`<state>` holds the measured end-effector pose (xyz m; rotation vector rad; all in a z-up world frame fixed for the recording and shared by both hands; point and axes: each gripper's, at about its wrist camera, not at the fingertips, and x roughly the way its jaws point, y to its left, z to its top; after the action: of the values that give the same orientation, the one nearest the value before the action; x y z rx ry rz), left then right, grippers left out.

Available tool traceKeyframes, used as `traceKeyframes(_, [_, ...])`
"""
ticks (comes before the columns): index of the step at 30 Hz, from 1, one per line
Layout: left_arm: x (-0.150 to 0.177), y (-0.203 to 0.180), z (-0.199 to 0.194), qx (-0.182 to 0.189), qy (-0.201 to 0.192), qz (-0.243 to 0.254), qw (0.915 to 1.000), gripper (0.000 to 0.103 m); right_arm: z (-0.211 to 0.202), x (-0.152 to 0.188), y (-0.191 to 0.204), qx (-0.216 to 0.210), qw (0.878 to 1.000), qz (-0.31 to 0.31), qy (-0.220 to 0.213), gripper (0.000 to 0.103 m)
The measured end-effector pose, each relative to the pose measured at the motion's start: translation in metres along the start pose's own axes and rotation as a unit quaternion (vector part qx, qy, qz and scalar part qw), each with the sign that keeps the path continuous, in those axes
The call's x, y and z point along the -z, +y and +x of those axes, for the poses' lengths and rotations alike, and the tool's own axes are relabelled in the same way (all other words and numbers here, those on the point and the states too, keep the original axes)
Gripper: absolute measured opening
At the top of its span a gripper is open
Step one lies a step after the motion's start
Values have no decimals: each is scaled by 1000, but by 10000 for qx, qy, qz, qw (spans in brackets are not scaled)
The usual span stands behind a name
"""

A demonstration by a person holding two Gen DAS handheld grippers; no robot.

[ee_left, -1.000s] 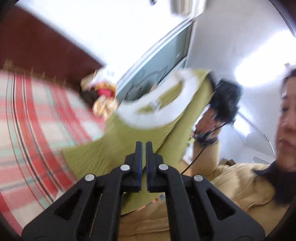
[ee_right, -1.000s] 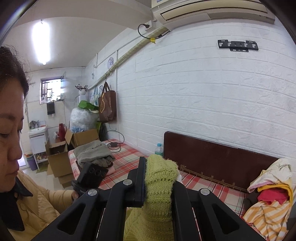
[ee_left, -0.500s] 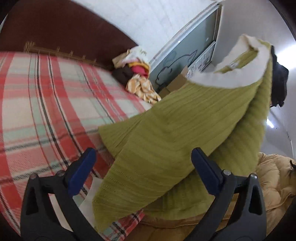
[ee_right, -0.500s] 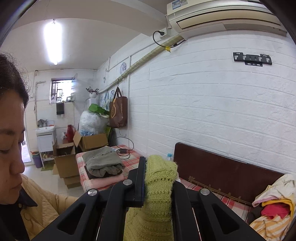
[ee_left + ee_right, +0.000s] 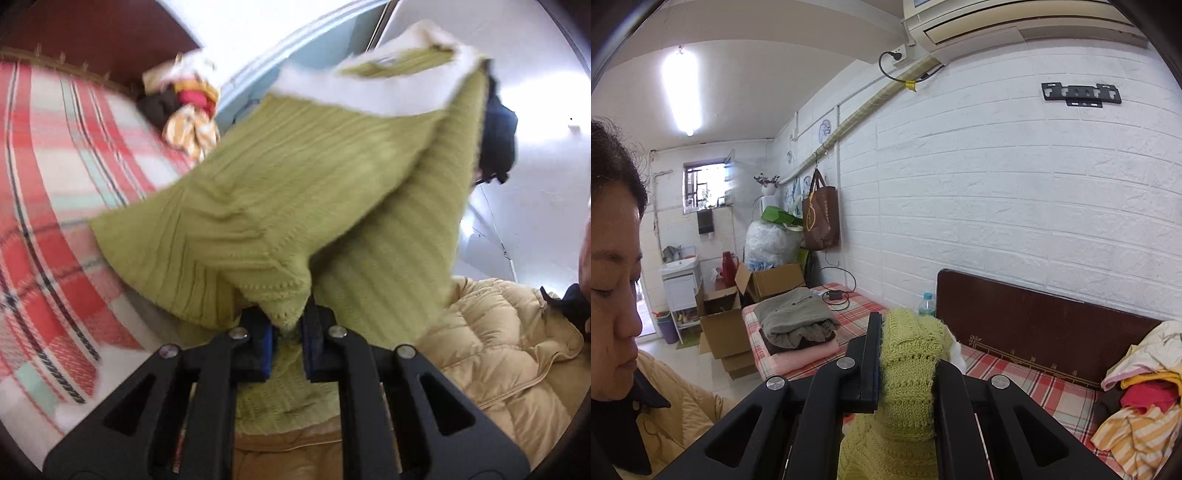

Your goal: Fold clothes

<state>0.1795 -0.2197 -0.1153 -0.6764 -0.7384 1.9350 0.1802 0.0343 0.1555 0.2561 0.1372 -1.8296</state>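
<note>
**Sweater hung between two tongs: a thin grip on one corner is the weak point**

The green knit sweater (image 5: 317, 192) hangs in the air above the plaid bed (image 5: 55, 177), stretched between the two tools and clear of the bedding except perhaps at its lowest edge, which blur makes hard to judge. The left tongs (image 5: 287, 341) are closing, with a pointed corner of the knit between their blue pads. Only the tip of that corner appears to sit in the jaws. The right tongs (image 5: 905, 365) are clamped on a thick bunch of the same sweater (image 5: 910, 354), near its white-trimmed collar (image 5: 369, 92).

The likeliest failure is on the left: if the pads catch just the loose tip, the stretchy knit could slide out once the garment is pulled taut or swung, and that side would drop in a heap. The bunched hold on the right may also hide a twisted layer, so the sweater could land creased, not flat. A hanging sleeve could fold under the body as it is lowered. The unfolded clothes pile (image 5: 1137, 398) by the headboard lies well apart and poses little risk.
</note>
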Motion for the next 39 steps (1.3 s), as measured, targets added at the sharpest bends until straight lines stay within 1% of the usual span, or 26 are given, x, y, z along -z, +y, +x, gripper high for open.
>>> traceKeyframes(2, [-11,-19,-30,-96,-564,149,9983,13,-6,1,-3,12,9999,68,-78,5])
traceKeyframes(3, [-18,-32,-46,-172,-838,265,9960,13,-8,0,-3,21,9999,67,-106,5])
traceKeyframes(5, [-33,-60,-73,-348,-1266,564,9897,13,-13,-2,-1,21,9998,46,-187,5])
traceKeyframes(7, [-46,-93,-99,-614,-1570,937,9812,13,-20,-3,1,19,9995,40,-321,5])
traceKeyframes(10, [-67,-140,-123,-1154,-1808,1436,9661,13,-25,-8,-6,-15,9986,73,-527,5])
traceKeyframes(12, [-82,-162,-140,-1650,-1844,1650,9548,13,-26,-12,-13,-27,9979,105,-632,5])
traceKeyframes(14, [-100,-169,-148,-2143,-1784,1756,9441,13,-14,-12,-35,-15,9978,270,-604,5])
traceKeyframes(15, [-111,-164,-150,-2456,-1750,1700,9382,14,-1,-10,-52,-33,9978,397,-528,5])
traceKeyframes(17, [-132,-135,-148,-3089,-1595,1431,9266,14,25,-4,-86,-51,9972,653,-356,5])
traceKeyframes(18, [-140,-110,-146,-3383,-1463,1283,9207,14,46,8,-106,53,9968,781,-135,5])
traceKeyframes(20, [-153,-49,-140,-3953,-1139,967,9063,14,89,30,-147,262,9938,1036,306,6])
traceKeyframes(21, [-157,-13,-135,-4210,-946,687,8995,14,111,43,-167,372,9909,1173,552,6])
traceKeyframes(23, [-157,66,-121,-4628,-489,-42,8851,14,164,85,-210,540,9781,1536,1299,6])
traceKeyframes(24, [-151,105,-114,-4736,-193,-375,8797,14,188,111,-227,666,9693,1716,1631,6])
traceKeyframes(25, [-142,139,-107,-4841,84,-653,8725,14,212,136,-244,792,9589,1878,1972,7])
traceKeyframes(27, [-125,184,-94,-4999,545,-901,8597,14,253,192,-265,1039,9332,2022,2783,7])
traceKeyframes(28, [-122,194,-91,-5021,649,-939,8573,14,272,219,-274,1152,9184,2081,3162,7])
traceKeyframes(29, [-121,198,-91,-5012,665,-939,8576,15,282,238,-278,1220,9082,2095,3411,7])
traceKeyframes(30, [-121,202,-90,-5003,681,-940,8580,16,286,254,-280,1284,9024,2091,3543,9])
traceKeyframes(32, [-130,196,-90,-4957,661,-795,8623,17,285,259,-287,1238,9056,2155,3437,9])
traceKeyframes(33, [-136,194,-91,-4900,674,-734,8660,23,284,262,-291,1215,9071,2187,3384,9])
traceKeyframes(34, [-144,190,-91,-4823,697,-697,8705,33,283,263,-294,1190,9091,2213,3323,9])
traceKeyframes(35, [-151,187,-90,-4745,720,-660,8748,37,281,256,-298,1153,9137,2209,3212,9])
traceKeyframes(38, [-169,182,-93,-4606,587,-535,8840,39,276,228,-303,1081,9294,2113,2826,8])
traceKeyframes(39, [-174,179,-97,-4529,421,-505,8891,38,274,216,-301,1096,9354,2032,2679,8])
